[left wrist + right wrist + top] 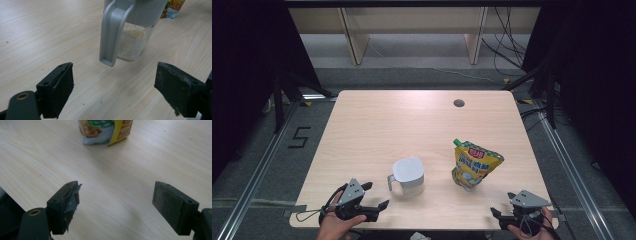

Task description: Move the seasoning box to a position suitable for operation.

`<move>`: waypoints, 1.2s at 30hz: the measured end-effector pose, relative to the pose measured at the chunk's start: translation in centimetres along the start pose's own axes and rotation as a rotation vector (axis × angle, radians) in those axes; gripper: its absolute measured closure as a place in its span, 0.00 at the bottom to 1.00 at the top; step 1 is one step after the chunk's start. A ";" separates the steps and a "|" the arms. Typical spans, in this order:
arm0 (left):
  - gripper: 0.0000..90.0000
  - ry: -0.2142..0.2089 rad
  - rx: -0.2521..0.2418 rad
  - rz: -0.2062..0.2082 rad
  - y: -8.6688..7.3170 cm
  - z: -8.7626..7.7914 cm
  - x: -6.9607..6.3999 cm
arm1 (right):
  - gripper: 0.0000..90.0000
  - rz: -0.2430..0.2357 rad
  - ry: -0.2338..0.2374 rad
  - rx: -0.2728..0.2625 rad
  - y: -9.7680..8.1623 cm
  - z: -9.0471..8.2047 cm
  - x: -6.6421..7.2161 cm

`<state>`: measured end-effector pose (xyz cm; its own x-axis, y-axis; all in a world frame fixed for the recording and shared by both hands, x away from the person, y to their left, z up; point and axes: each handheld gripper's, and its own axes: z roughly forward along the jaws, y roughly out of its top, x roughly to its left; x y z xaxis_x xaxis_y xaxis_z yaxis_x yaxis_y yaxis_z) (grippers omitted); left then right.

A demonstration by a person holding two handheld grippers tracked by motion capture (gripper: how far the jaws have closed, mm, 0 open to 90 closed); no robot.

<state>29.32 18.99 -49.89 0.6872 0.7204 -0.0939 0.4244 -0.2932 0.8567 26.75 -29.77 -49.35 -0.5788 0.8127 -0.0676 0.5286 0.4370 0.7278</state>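
A small clear jug [408, 176] with a grey lid and handle stands near the front middle of the wooden table [377, 120]. A yellow stand-up pouch [474, 165] with a green spout stands to its right. My left gripper [377, 195] is open at the front left, a short way from the jug's handle. In the left gripper view the handle [112, 32] hangs just beyond the open left gripper [115, 85], and pale grains show in the jug's clear body [132, 42]. My right gripper [503, 204] is open at the front right corner. The right gripper [116, 202] faces the pouch's base [105, 130] with bare table between.
A round cable hole [458, 103] sits in the table's far right part. The front table edge [12, 197] runs close under the right gripper's left jaw. Beyond the table are pale shelf legs [354, 42] and loose cables [507, 45] on the floor.
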 end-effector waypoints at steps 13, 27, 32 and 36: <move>0.17 -0.010 -0.017 -0.028 0.1 -0.2 0.1 | 0.25 -0.005 -0.008 -0.006 0.0 0.0 -0.1; 0.32 0.020 -0.050 0.025 1.2 0.9 0.1 | 0.20 -0.006 0.000 -0.025 0.2 -0.1 0.1; 0.41 0.015 -0.055 0.041 1.5 1.7 0.1 | 0.19 -0.028 -0.011 -0.037 0.2 -0.1 0.0; 0.52 0.005 -0.050 0.096 1.9 2.7 0.0 | 0.19 -0.012 -0.013 -0.038 0.3 -0.1 0.1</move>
<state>31.77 16.75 -49.64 0.7200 0.6939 -0.0078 0.3272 -0.3295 0.8857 26.78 -29.60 -49.07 -0.5769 0.8124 -0.0852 0.4976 0.4323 0.7520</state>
